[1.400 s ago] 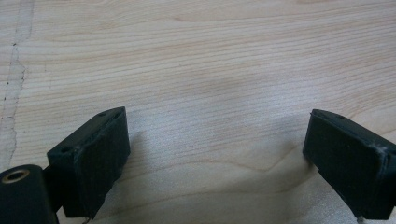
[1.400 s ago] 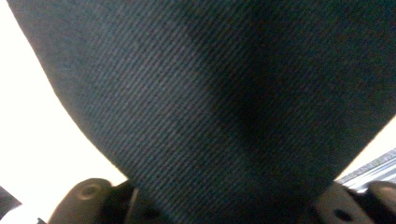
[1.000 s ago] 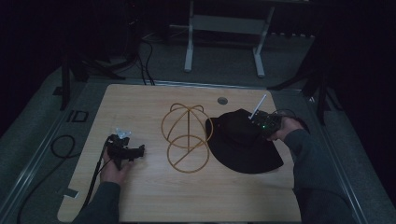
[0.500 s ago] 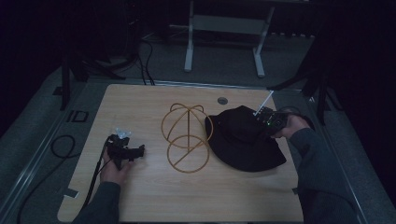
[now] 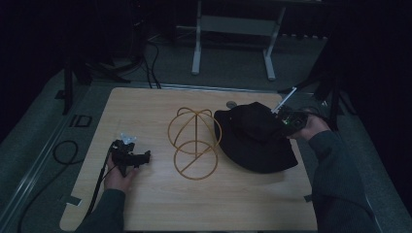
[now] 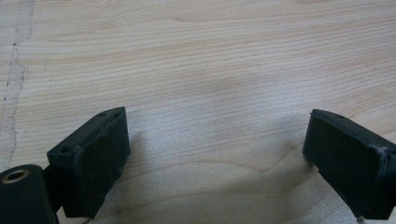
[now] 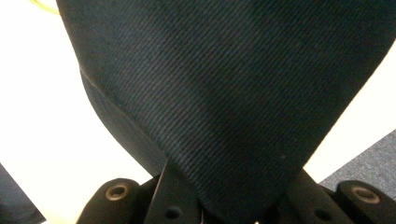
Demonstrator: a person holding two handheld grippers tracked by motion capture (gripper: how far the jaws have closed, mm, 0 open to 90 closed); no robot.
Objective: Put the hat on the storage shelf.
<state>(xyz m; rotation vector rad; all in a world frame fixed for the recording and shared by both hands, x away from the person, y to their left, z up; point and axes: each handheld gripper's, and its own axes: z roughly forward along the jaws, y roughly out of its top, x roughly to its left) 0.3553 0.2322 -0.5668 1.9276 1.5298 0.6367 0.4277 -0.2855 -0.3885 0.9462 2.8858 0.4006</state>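
A black brimmed hat (image 5: 255, 138) lies on the right half of the wooden table (image 5: 145, 204), beside a gold wire hat stand (image 5: 193, 141). My right gripper (image 5: 286, 124) is at the hat's far right side, shut on its cloth. In the right gripper view the black fabric (image 7: 224, 102) rises straight out of the closed jaws and the side of the hat is lifted. My left gripper (image 5: 143, 158) rests low over the table at the left, and its two black pads (image 6: 93, 158) stand wide apart over bare wood in the left gripper view.
A small round grommet (image 5: 231, 104) sits in the table near its far edge, just behind the hat. A cable (image 5: 60, 155) loops on the grey floor left of the table. White frame legs (image 5: 197, 43) stand behind the table.
My right gripper has risen a little with the hat's cloth in it, pulling that side of the hat up. The left gripper has stayed put.
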